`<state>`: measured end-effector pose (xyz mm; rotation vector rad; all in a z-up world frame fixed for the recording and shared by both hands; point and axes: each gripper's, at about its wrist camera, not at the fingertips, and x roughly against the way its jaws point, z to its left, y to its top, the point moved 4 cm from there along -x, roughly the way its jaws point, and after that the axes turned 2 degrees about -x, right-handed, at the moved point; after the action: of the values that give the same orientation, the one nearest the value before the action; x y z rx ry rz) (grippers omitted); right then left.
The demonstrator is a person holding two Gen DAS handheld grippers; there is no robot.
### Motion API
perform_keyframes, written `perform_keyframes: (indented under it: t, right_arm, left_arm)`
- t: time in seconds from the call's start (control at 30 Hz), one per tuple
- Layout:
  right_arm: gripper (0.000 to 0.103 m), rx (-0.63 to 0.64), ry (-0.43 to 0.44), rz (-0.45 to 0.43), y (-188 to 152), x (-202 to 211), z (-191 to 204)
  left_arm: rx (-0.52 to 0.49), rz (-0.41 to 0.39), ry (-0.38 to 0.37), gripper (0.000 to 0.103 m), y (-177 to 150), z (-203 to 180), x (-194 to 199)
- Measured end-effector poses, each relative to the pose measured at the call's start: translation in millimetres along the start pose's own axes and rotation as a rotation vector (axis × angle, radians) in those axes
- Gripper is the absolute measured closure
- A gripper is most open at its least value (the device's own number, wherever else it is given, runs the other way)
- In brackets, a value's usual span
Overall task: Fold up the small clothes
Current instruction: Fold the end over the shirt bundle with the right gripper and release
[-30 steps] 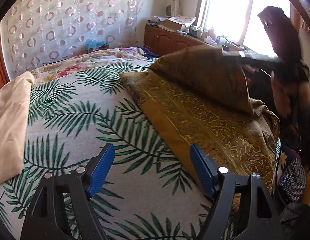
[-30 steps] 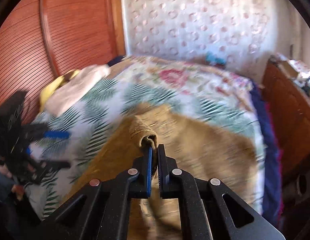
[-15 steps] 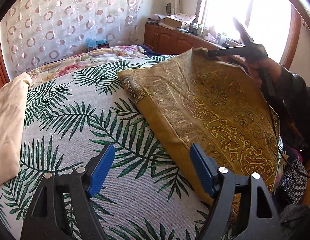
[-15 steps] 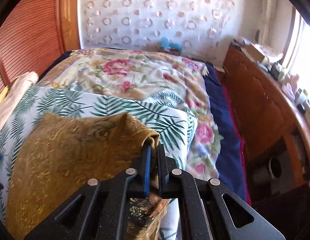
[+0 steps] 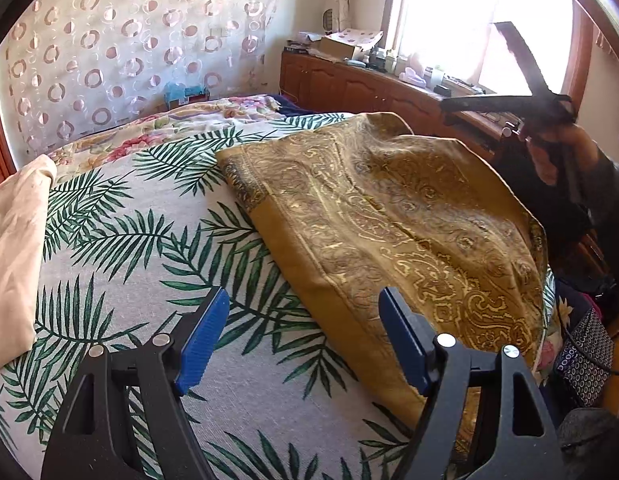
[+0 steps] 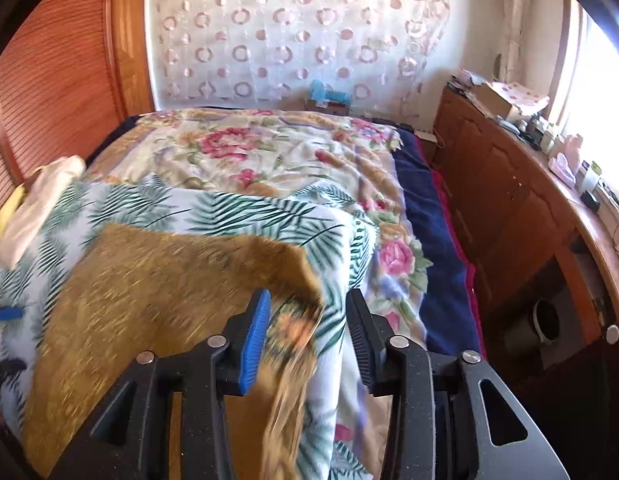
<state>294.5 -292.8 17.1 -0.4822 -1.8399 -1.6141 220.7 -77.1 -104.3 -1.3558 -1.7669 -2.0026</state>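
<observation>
The right gripper (image 6: pixel 305 340) has just let go: a moment ago its fingers were pinched on a corner of the mustard paisley cloth (image 5: pixel 409 216), and now they are opening, about half apart, with the freed edge of the cloth blurred and dropping in the gap between them, touching neither pad as far as the right wrist view shows. The cloth, earlier lifted and doubled back, now lies spread across the right part of the bed (image 5: pixel 121 248), on the palm-leaf sheet, its near side hanging over the mattress edge. That reads as the spreading step being finished, so the garment is laid out flat and the folding proper can begin. The left gripper (image 5: pixel 301 338) has not shifted; its fingers stand wide apart, holding nothing, hovering over the sheet just beside the cloth's plain border. Seen from the left wrist, the right gripper is a dark shape against the bright window, held in a hand (image 5: pixel 549 160), and its fingers cannot be read there. A cream folded cloth (image 5: pixel 13 248) lies well apart at the left side of the bed. The lower edge of the mustard cloth is cut off behind both grippers, motion blur smears its pattern in the right wrist view, and what kind of garment it is cannot be made out.
</observation>
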Motion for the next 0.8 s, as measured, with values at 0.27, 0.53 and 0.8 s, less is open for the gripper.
perform_keyframes:
  t: [0.27, 0.53, 0.8]
  right_arm:
    - [0.044, -0.005, 0.049, -0.045, -59, 57, 31]
    - [0.044, -0.037, 0.039, -0.019, -114, 86, 28]
    - [0.052, -0.102, 0.043, 0.032, -153, 102, 16]
  left_arm:
    - [-0.024, -0.027, 0.005, 0.025, -4, -20, 17]
    - [-0.039, -0.024, 0.007, 0.025, -20, -36, 32]
    - [-0.044, -0.005, -0.013, 0.025, -36, -51, 35]
